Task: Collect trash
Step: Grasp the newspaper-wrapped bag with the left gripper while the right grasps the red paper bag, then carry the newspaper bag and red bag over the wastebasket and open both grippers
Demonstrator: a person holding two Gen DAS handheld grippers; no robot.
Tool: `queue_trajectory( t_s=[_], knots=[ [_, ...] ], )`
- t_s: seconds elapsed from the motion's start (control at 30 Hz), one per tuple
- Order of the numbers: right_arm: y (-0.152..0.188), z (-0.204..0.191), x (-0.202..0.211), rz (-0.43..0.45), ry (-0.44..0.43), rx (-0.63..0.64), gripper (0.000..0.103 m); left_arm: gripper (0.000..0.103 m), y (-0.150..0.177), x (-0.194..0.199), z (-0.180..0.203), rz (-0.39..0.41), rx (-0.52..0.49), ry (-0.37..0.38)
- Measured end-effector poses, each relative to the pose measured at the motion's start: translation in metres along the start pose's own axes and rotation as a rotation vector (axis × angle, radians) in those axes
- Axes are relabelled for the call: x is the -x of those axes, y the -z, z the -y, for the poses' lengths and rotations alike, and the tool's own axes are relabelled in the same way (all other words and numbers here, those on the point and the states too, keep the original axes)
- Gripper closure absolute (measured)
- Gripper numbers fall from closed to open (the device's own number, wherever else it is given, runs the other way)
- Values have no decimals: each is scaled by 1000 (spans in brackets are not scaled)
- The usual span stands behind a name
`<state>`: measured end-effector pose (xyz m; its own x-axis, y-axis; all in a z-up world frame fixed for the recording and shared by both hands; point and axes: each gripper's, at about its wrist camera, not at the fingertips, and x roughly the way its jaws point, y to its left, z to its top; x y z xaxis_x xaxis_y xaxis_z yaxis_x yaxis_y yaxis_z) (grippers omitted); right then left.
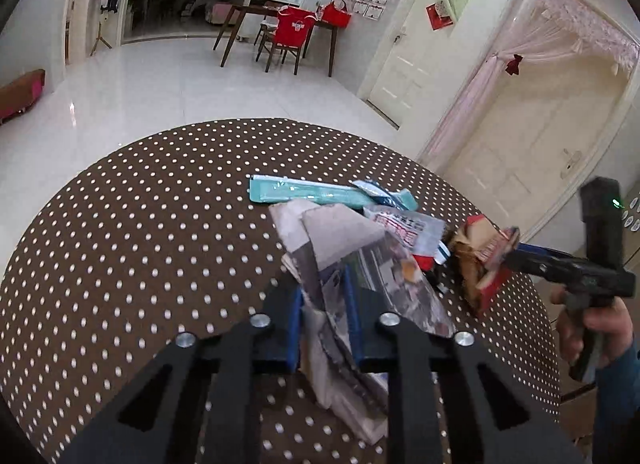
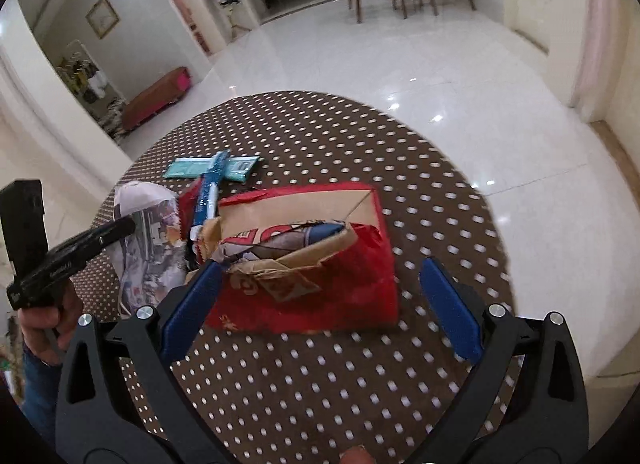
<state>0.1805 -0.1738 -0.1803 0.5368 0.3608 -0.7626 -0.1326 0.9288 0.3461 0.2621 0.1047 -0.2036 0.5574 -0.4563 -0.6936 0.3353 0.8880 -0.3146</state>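
Nearest the left wrist lens, the left hand-held gripper (image 1: 325, 306) has its 2 blue-padded fingers (image 1: 291, 326) pressed in on a crumpled grey printed newspaper sheet (image 1: 352, 284). The sheet's lower end hangs between the black linkage arms toward 6 o'clock and its print is too blurred to read. In the right wrist view, the right hand-held gripper (image 2: 320, 300) is spread wide, 1 blue pad at 9 o'clock touching the torn edge of a red and brown torn paper bag (image 2: 312, 260), the other pad at 3 o'clock apart from it. The bag lies on the brown white-dotted tabletop (image 2: 320, 384) between the pads, its top ripped open with crumpled paper showing inside; motion blur smears its lettering. Beyond it, toward 11 o'clock, lie a flat teal plastic wrapper (image 2: 188, 167) and a narrow blue and white wrapper (image 2: 210, 191) crossing it. In the left view a white printed plastic packet (image 1: 404, 229) rests between the newspaper and the teal wrapper, partly covered. The hands holding each tool are cut off at the frame edges.
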Motion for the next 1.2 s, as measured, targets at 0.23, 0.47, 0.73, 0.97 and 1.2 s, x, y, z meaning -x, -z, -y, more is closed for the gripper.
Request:
queue_trajectory(
  t_s=[0.23,0.47,0.73,0.97,1.2],
  knots=[
    [12,-15,-4,-25,-77,42,44,14,16,1,5,22,-5,-106],
    [22,-15,4,-25,-80,55,49,63,3,-21,9,-46,-23,3],
    [33,-7,29,26,-102,35,73,96,16,8,25,33,6,2],
    [43,-9,54,73,-133,47,85,100,40,62,55,142,-13,-39],
    [56,-5,78,113,-140,40,87,101,51,108,89,216,-70,-93]
  ],
)
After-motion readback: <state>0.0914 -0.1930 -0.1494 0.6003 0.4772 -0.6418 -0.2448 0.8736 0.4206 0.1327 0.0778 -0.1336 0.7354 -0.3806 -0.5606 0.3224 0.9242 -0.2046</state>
